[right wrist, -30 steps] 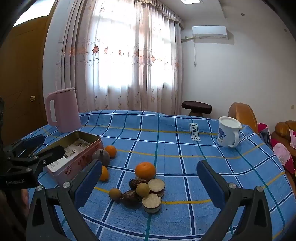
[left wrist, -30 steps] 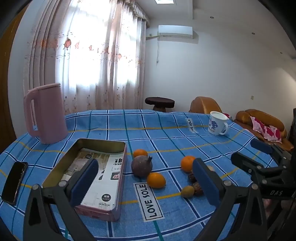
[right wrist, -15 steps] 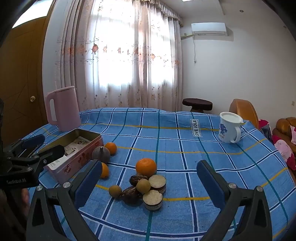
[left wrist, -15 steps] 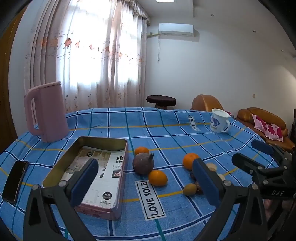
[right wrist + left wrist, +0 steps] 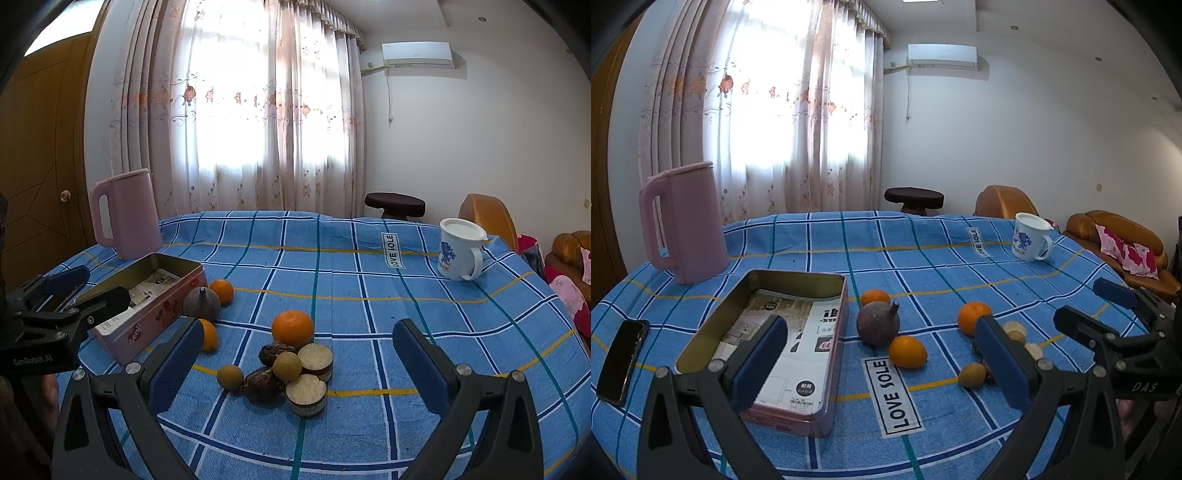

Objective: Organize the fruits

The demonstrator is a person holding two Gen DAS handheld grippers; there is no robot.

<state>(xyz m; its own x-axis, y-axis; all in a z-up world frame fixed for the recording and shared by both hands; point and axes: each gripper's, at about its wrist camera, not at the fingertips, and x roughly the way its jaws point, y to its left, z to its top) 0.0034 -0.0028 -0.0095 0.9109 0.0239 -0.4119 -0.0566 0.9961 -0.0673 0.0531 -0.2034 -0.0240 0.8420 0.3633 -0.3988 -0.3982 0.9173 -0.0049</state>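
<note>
Fruits between wide-open, empty claws

Glossy metal tin, woven tablecloth

Tablecloth labels read "LOVE SOLE" (black lettering).

Both cameras sit low over the near edge of the table, each looking forward and slightly down between its own claw's fingers toward the curtained window. The left wrist view stands further left — the open tin lies close under it, the fruit cluster off to its right. The right wrist view stands further right, with the cluster near and centred and the tin at its left. Both share the tin, the pink kettle, the mug and the oranges — and each catches the other claw at its edge.
</note>
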